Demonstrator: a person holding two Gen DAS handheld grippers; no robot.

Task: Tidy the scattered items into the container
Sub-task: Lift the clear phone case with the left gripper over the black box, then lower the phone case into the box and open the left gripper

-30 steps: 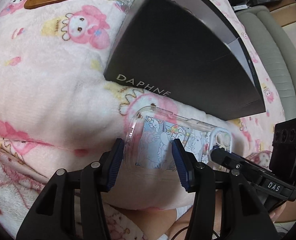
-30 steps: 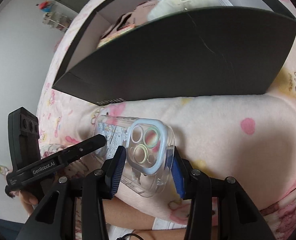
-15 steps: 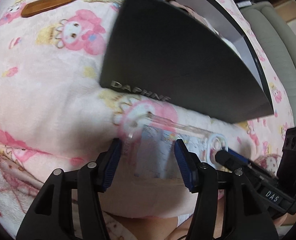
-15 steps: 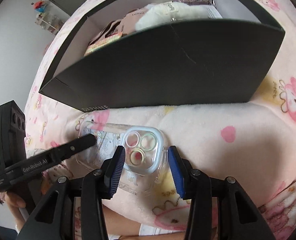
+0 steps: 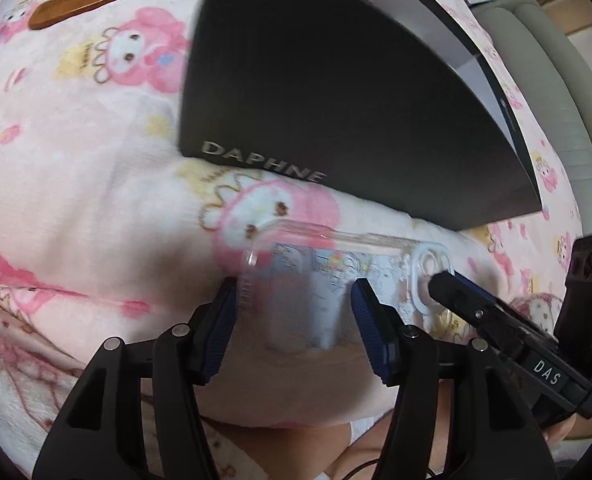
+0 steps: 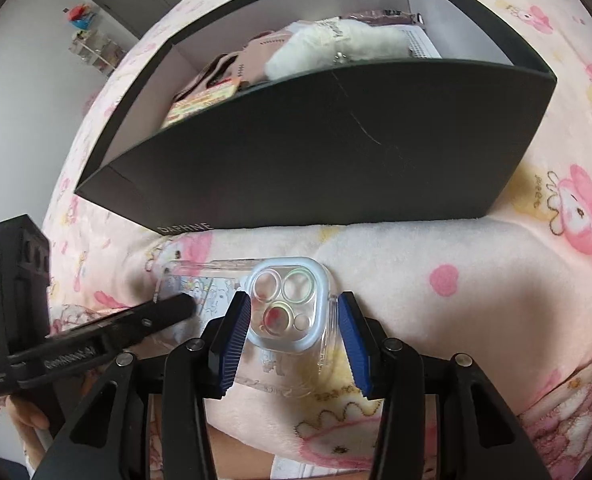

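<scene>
Working the clear plastic phone case with a cartoon print and a pale blue camera ring (image 6: 284, 304) off the pink cartoon-print fleece blanket (image 5: 76, 168) is the step you are in, as I read it. The case lies low in both views, just in front of the black cardboard box marked DAPHNE (image 6: 315, 152), whose near wall rises above it.

Your left claw (image 5: 294, 320) straddles the printed end, and its jaws have just been opening; the left pad looks to touch the case edge, while the right pad stands clear, so it reads as released around the case. Your right claw (image 6: 292, 328) brackets the camera end; a narrow gap shows on each side, so it too looks unclenched, though the clear rim makes that hard to judge.

To do this well, pick one claw to carry. The rim is slick and thin, so seat the pads squarely on the long edges before you squeeze, and keep the fleece out of the bite. Draw the other claw away first so the two do not collide. Then lift high enough to clear the box wall, and set the case beside the white fluffy item (image 6: 335, 48) already inside.
</scene>
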